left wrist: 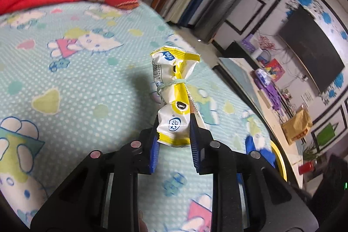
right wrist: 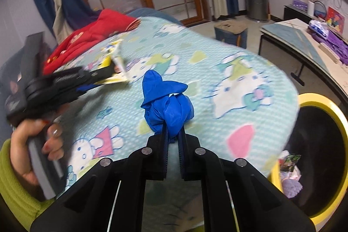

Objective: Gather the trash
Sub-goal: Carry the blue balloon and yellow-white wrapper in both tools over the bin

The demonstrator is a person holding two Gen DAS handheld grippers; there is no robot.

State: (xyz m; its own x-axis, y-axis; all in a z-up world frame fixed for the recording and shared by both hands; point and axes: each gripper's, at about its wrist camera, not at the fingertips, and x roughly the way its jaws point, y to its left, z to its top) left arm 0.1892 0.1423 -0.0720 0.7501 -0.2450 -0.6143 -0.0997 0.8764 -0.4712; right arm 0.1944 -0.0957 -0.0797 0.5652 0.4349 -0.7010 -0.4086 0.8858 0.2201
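Left gripper (left wrist: 174,134) jaws pinch the yellow-white wrapper (left wrist: 174,97); right gripper (right wrist: 173,134) jaws pinch the blue glove (right wrist: 167,105); carry both level to the yellow-rimmed bin (right wrist: 322,99) before releasing

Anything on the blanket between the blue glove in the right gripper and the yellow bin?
Nothing: in the right wrist view, only bare blanket lies between the glove and the bin.

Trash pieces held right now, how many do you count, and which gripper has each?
2. A yellow-and-white wrapper is clamped in the left gripper; a crumpled blue glove is in the right gripper. The yellow bin already holds more, partly hidden.
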